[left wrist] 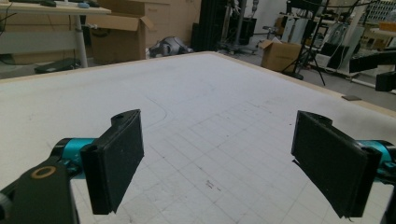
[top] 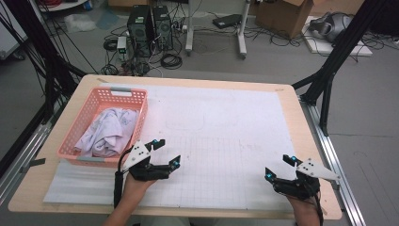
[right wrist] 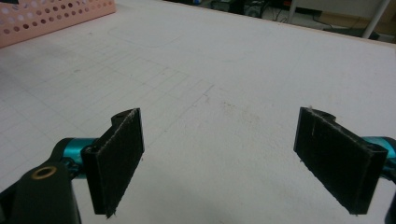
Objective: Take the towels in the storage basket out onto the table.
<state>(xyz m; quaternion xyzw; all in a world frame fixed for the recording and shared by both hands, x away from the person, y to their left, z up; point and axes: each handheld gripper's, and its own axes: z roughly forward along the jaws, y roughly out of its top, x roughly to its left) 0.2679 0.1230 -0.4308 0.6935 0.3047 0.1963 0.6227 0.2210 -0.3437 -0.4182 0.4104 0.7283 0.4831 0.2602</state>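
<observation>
A pink perforated basket (top: 89,113) stands on the table's left side and holds a crumpled white cloth (top: 108,132). My left gripper (top: 167,153) hovers just right of the basket's near corner, open, with nothing between its jaws; in the left gripper view (left wrist: 219,168) the bare gridded mat lies between its pads. My right gripper (top: 280,167) sits near the table's front right, also open and empty. In the right gripper view (right wrist: 217,158) its jaws frame the white mat, and the basket (right wrist: 56,16) shows at top left.
A white gridded mat (top: 226,141) covers most of the wooden table (top: 310,136). Beyond the far edge are computer towers (top: 150,28), cables, a cardboard box (top: 287,14) and black frame posts (top: 339,56).
</observation>
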